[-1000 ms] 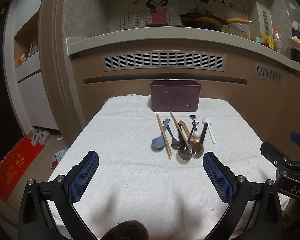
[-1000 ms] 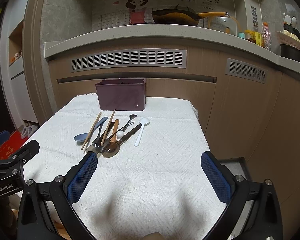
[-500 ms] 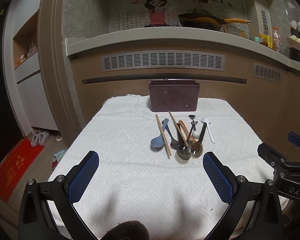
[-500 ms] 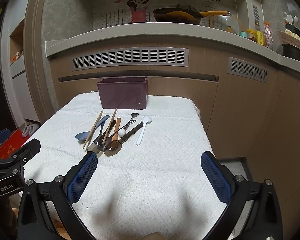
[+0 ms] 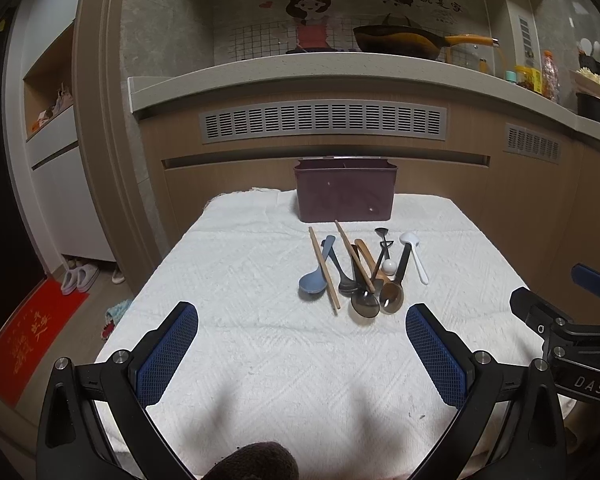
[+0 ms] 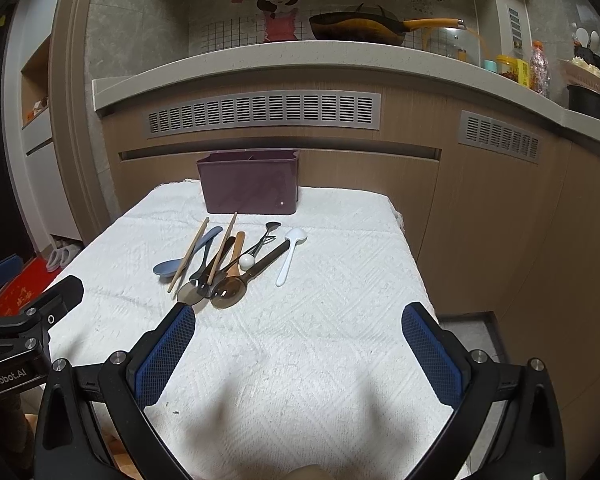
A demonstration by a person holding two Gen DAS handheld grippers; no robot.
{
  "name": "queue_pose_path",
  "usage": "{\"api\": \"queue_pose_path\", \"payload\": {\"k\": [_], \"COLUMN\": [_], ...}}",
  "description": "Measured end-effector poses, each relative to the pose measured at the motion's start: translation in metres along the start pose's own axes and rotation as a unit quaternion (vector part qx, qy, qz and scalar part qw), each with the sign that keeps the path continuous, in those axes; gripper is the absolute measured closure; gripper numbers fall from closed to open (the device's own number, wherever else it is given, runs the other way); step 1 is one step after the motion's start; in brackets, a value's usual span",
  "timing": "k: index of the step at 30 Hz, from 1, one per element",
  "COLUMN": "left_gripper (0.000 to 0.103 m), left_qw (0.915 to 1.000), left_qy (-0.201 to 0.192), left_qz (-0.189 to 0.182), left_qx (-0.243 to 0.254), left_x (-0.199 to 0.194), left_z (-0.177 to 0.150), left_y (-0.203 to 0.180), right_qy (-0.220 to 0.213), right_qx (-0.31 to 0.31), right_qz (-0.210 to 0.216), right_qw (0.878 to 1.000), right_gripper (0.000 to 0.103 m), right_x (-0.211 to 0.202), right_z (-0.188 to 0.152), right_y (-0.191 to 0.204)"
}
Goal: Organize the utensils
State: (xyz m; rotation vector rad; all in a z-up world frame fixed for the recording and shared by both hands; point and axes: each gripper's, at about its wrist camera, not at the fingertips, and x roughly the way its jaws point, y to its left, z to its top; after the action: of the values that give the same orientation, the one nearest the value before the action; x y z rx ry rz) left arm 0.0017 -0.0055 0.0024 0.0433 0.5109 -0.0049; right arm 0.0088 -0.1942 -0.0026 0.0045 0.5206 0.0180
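Lying in a loose heap on the towel-covered bench (image 5: 260, 344), just near of the dark purple holder (image 5: 346, 189) at the far edge, the utensils are found untouched. At the left of the heap a blue spoon (image 5: 314, 278) is seen with a wooden chopstick (image 5: 324, 267) laid across its handle; a second chopstick (image 5: 354, 255) crosses the dark spoons beside it, and two metal spoons (image 5: 376, 300) rest with their bowls nearest. At the far right a white spoon (image 5: 414, 254) lies slightly apart. All are judged light and stiff; the metal ones may prove slippery, and the thin chopsticks could roll when nudged. A handle or mid-shaft would best be taken, and the white spoon, being clear of the others, looks the easiest first pick. The left tongs (image 5: 302, 354) are held wide apart and empty, low over the near bench, aimed at the heap. The right tongs (image 6: 298, 354) are likewise spread wide, holding nothing, level and pointed forward with the heap off to their left.
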Motion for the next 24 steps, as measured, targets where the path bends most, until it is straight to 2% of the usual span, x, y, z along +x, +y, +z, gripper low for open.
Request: {"api": "queue_pose_path", "payload": {"k": [24], "left_gripper": [0.000], "left_qw": [1.0000], "left_qy": [0.002], "left_qz": [-0.001], "left_qx": [0.002], "left_x": [-0.0006], "left_z": [-0.0041], "left_y": [-0.0010], "right_qy": [-0.007], "right_qx": [-0.002], "right_qz": [-0.002], "right_qw": [1.000], "right_gripper": [0.001], "right_x": [-0.0052], "right_z": [0.0018], "right_y": [-0.0003]}}
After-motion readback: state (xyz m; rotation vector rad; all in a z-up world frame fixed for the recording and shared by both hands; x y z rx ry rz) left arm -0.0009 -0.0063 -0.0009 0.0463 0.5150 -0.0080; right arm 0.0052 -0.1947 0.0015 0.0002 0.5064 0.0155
